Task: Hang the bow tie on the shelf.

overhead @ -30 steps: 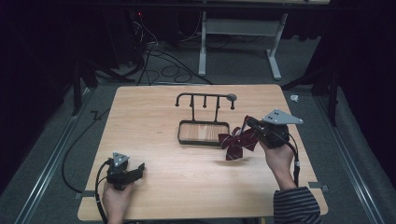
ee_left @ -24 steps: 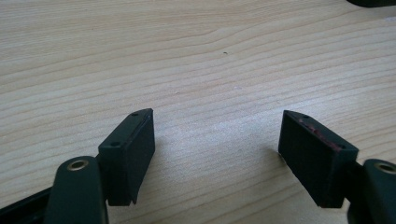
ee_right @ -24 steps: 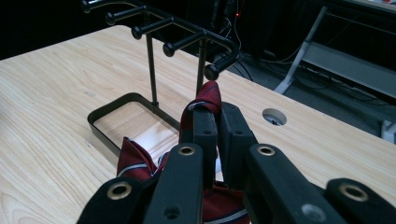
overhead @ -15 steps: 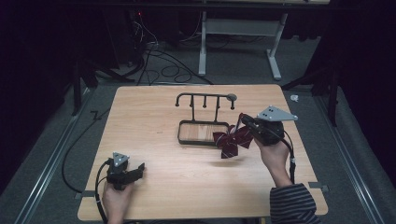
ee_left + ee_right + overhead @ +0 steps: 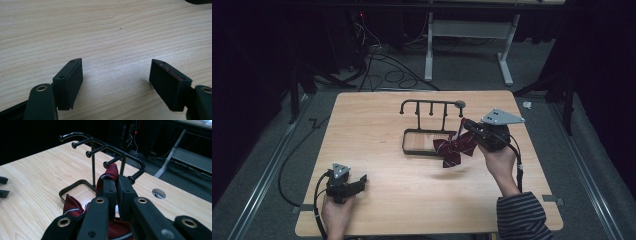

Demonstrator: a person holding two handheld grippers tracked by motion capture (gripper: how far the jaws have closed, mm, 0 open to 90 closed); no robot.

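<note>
Seemingly looped, bow tie (image 5: 455, 148) hangs from right hand-held gripper (image 5: 465, 125) beside rack (image 5: 430, 107).

My high camera looks forward and down on the whole table (image 5: 377, 125), with the black rack (image 5: 432, 125) mid-frame. My right tong's camera sits close behind that rack (image 5: 105, 152). My left tong's camera skims bare tabletop (image 5: 105, 30), well short of the rack.
</note>
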